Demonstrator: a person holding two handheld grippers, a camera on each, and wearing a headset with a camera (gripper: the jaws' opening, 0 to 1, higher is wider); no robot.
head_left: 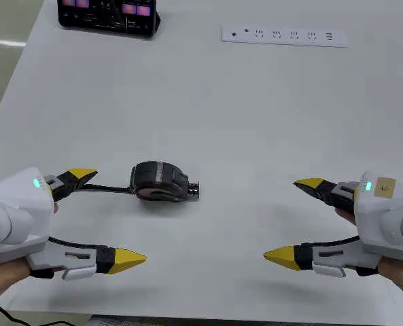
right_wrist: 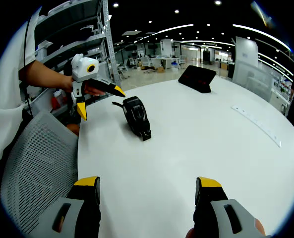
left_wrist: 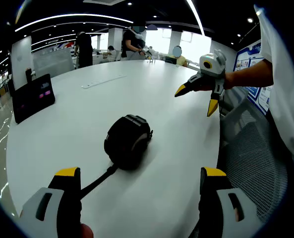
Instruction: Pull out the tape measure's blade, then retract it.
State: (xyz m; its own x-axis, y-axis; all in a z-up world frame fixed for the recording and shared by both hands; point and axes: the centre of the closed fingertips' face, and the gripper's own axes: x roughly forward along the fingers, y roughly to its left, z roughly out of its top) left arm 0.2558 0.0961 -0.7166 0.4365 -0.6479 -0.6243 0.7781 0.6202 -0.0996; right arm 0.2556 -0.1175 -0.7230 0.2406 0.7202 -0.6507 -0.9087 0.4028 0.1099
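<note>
Left tongs (head_left: 117, 216) and right tongs (head_left: 281, 219) gape empty near the desk's (head_left: 255, 122) front edge, tape (head_left: 159, 182) near the left.

The head view looks down from above the table's (head_left: 208, 122) near edge; the gripper views, low, face each other (both share the tape measure (head_left: 159, 182)).

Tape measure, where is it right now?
In the head view the tape measure lies on the white table, left of centre, just ahead of the open left claw, its strap trailing toward it; the right claw is farther off.
</note>
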